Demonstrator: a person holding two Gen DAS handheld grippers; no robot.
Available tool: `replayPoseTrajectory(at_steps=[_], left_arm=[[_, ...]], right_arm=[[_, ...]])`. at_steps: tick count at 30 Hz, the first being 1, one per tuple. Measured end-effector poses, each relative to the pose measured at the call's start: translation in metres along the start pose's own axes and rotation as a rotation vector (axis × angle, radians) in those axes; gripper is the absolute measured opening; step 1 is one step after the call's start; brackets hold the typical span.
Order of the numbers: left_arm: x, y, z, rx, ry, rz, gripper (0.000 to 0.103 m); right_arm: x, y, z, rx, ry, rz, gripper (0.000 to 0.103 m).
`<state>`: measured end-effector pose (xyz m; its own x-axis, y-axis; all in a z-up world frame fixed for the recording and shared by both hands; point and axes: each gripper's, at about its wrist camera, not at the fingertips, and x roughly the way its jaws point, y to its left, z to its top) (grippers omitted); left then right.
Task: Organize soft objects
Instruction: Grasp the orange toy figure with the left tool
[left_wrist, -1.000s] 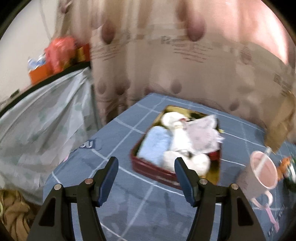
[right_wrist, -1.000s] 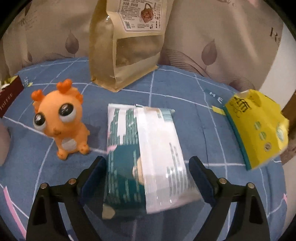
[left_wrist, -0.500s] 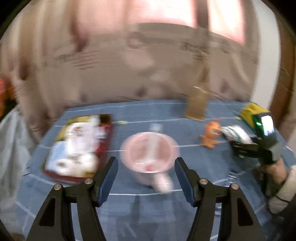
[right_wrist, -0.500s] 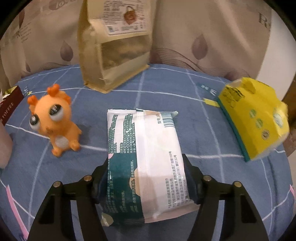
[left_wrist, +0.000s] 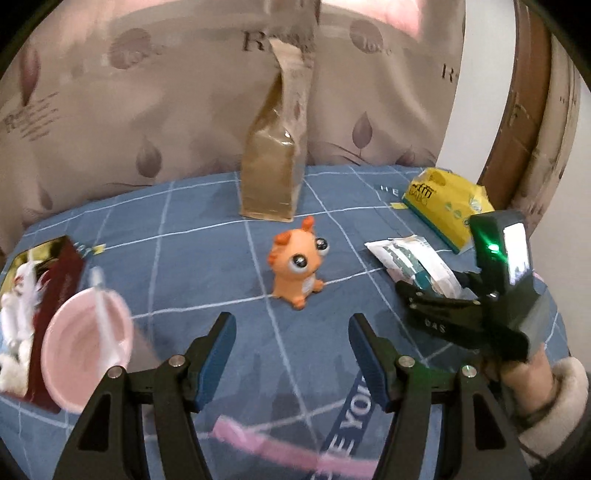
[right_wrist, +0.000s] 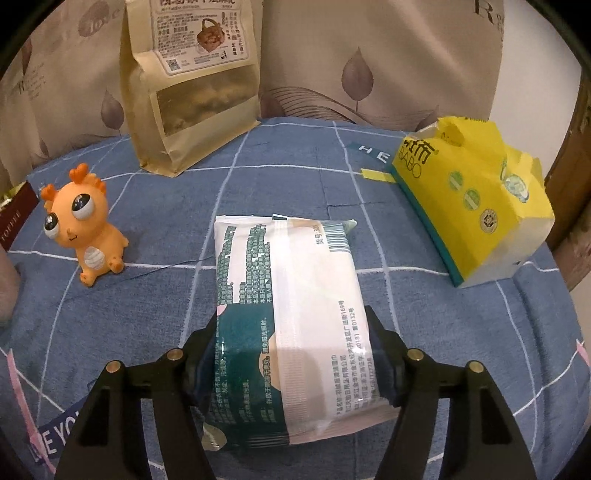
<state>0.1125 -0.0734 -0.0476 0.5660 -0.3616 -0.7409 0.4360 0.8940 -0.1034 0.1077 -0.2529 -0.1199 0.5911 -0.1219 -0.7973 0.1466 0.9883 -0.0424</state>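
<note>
Our right gripper (right_wrist: 291, 354) jaws have just been closing and clamp the wet-wipes pack (right_wrist: 291, 314); we lift it level. Left gripper (left_wrist: 291, 354) jaws stand apart, empty.

Bare cloth (left_wrist: 207, 258) — toy (left_wrist: 297, 267) beside

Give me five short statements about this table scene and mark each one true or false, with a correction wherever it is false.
1. The right gripper is closed on the wipes pack. True.
2. The left gripper holds the orange toy. False: it is open and empty, with the toy standing beyond it.
3. The kraft paper bag stands upright against the curtain. True.
4. The yellow tissue pack lies between the toy and the wipes pack. False: it lies on the far side of the wipes pack from the toy.
5. The pink cup sits beside the red box. True.
</note>
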Motion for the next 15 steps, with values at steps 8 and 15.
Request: replayPoseTrajectory(at_steps=[8,15], left_arm=[[0.062,-0.002,0.023,-0.008,0.061,0.012,0.065],[0.092,0.007,0.042,-0.071,0.072,0.006,0.065]], right_arm=[[0.001,-0.003,-0.001,0.018,0.007,0.026,0.067],[0.000,-0.003,-0.002,0.021,0.009,0.035,0.068]])
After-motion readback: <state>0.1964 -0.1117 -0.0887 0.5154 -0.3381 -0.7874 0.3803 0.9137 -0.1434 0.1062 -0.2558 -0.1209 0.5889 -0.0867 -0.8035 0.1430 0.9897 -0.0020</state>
